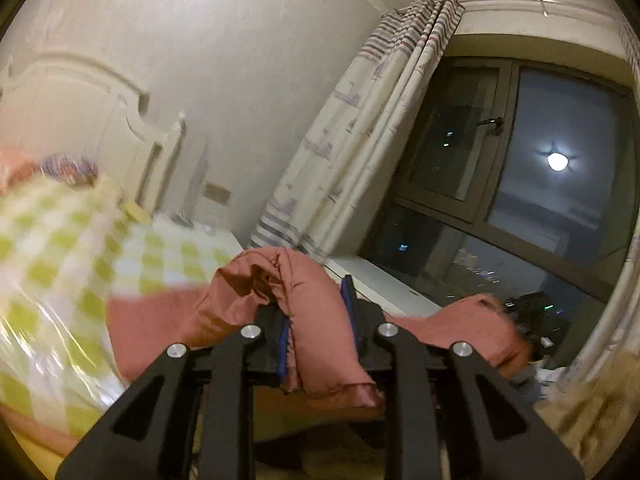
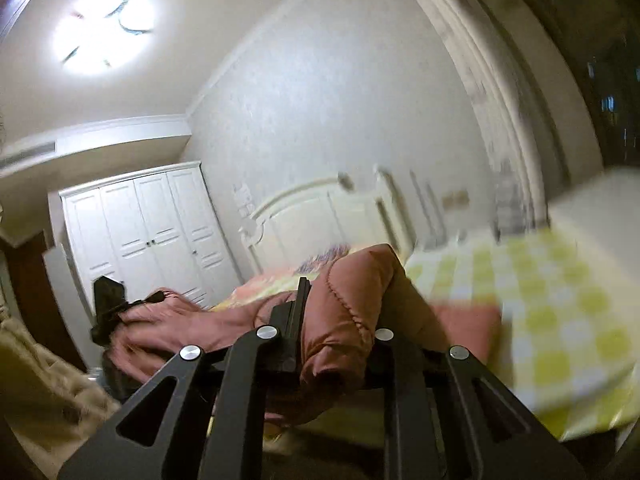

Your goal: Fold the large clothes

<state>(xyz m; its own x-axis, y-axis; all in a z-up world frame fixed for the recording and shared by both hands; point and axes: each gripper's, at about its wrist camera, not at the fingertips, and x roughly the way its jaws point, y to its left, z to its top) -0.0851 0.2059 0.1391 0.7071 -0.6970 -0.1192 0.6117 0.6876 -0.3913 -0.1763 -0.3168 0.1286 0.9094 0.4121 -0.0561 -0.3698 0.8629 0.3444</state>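
The left gripper point(image 1: 318, 320) has its jaws clamped on a fold of a pink quilted jacket point(image 1: 316, 284). The right gripper point(image 2: 340, 320) is clamped on another fold of it, above a green-checked tabletop point(image 2: 560, 300).

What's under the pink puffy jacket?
Both grippers, left gripper and right gripper, pinch the pink jacket lifted. Beneath it shows a yellow checkered cloth; whatever lies under that is covered.
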